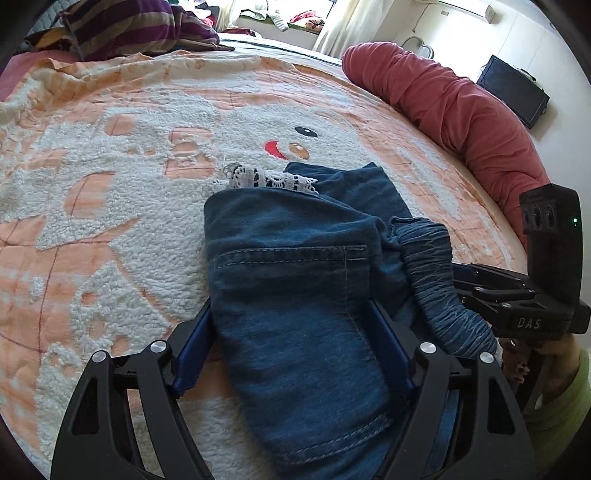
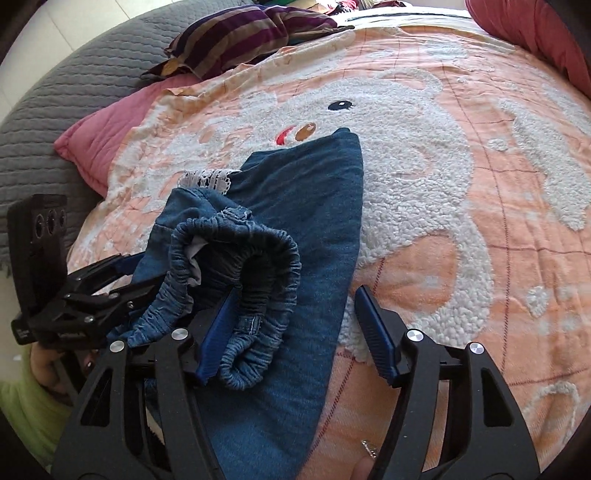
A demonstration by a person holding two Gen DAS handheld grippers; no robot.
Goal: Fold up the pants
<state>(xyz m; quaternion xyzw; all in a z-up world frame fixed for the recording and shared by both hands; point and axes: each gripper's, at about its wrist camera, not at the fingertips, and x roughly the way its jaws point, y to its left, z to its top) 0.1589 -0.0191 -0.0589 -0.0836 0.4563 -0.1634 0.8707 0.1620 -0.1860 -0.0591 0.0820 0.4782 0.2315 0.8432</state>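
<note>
A: Where are the pants (image 1: 295,266) found?

B: They're laid on the orange-and-white blanket (image 1: 110,206), roughly mid-bed, just below the embroidered face w/ the black eye and red mouth. The denim is bunched, not flat. A back pocket w/ light stitching is turned up in the left wrist view.

A: And the waistband?

B: The elastic waistband (image 2: 236,258) is curled into a loop at the near side, seen best in the right wrist view. A bit of white lace trim (image 1: 269,181) is seen poking out at the far edge of the bundle.

A: Left gripper (image 1: 291,350) – state?

B: Its blue fingers (image 1: 195,354) are spread wide, w/ the pocket panel lying between them. Nothing is pinched; the cloth is simply straddled.

A: Right gripper (image 2: 295,336)?

B: Also spread apart. The left blue finger (image 2: 216,336) is pressed against the waistband loop, and the other finger (image 2: 376,336) is held over bare blanket, apart from the denim. No fabric is clamped.

A: Are the two tools seen together?

B: Yes, each is caught in the other's cam: the right one at the right edge of the left view, the left one at the left edge of the right view, both just beside the bundle.

A: Anything else on the bed?

B: A striped purple pillow (image 2: 251,33) is set at the far edge and a red bolster (image 1: 458,110) along the far right edge. A grey quilt (image 2: 66,85) is seen at the far left
</note>
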